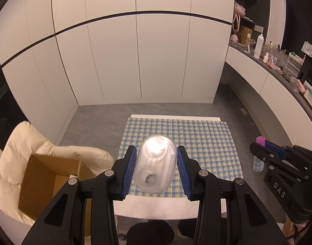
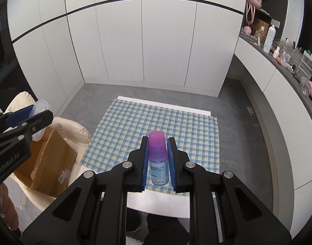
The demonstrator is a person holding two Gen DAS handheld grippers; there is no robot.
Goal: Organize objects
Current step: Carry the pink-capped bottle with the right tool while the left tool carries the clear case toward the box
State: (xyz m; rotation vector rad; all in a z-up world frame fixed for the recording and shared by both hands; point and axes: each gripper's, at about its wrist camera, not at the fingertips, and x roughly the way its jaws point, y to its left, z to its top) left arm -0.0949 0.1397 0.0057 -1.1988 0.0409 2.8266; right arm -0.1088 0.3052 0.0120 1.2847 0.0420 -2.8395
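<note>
Both tongs are grasping, left tongs (image 1: pixel 156 167) a jar (image 1: pixel 156 165), right tongs (image 2: pixel 158 159) a bottle (image 2: pixel 157 159), with the box (image 1: pixel 47 181) lying at nine o'clock, nearer the left

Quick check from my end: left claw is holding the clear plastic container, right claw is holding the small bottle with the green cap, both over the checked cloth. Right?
Nearly. The small bottle's cap is pink, not green, as the right wrist view shows. The rest holds: the left claw grips the clear plastic container, the right claw grips the bottle, both over the checked cloth.
</note>
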